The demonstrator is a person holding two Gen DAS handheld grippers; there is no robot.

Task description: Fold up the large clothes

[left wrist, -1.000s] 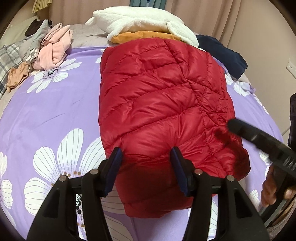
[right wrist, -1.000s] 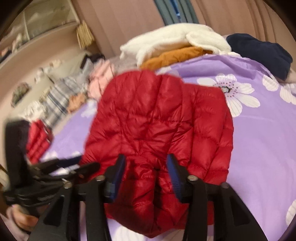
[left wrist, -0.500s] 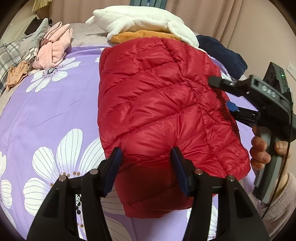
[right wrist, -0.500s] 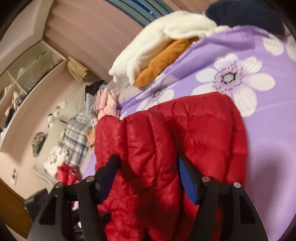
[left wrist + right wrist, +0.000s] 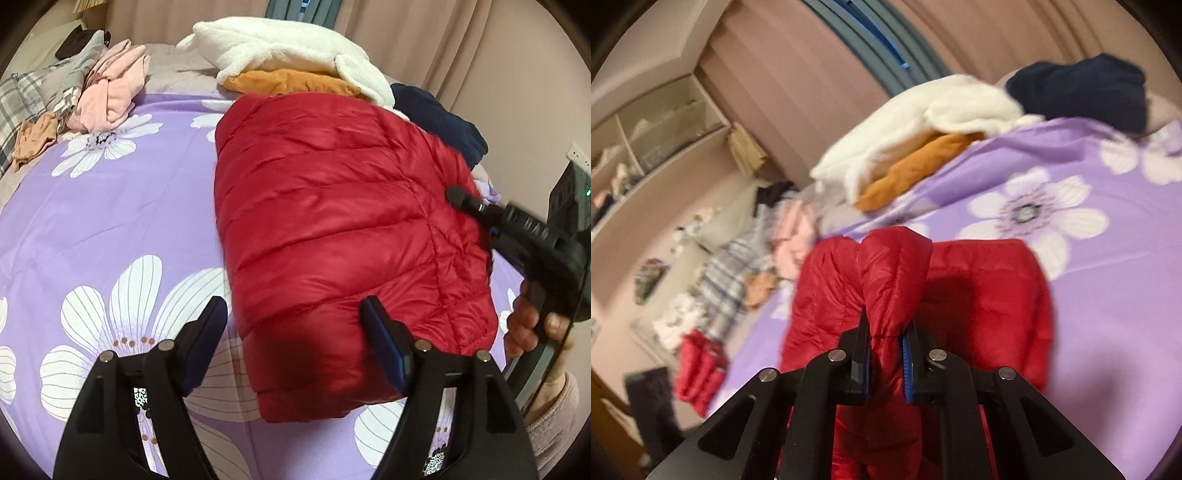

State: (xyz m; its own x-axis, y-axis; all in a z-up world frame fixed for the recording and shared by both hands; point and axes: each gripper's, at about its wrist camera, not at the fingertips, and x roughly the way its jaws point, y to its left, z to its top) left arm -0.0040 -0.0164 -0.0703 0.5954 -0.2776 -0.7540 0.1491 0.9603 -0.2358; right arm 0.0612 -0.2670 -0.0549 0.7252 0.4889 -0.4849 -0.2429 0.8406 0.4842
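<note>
A red quilted down jacket (image 5: 340, 236) lies folded into a long block on the purple flowered bedspread (image 5: 110, 221). My left gripper (image 5: 295, 317) is open and empty, just above the jacket's near left corner. My right gripper (image 5: 886, 332) is shut on a pinched fold of the red jacket (image 5: 894, 273) at its right edge and lifts that fold. In the left wrist view the right gripper (image 5: 465, 197) shows at the jacket's right side, held by a hand (image 5: 532, 325).
A white fleece (image 5: 288, 55) on an orange garment (image 5: 291, 81) and a navy garment (image 5: 439, 122) lie past the jacket. Pink clothes (image 5: 110, 92) and plaid clothes (image 5: 22, 99) lie far left. Shelves (image 5: 646, 147) stand beyond the bed.
My right gripper has shut on the jacket's right edge and raised a fold of it. My left gripper has shifted slightly left and stays open.
</note>
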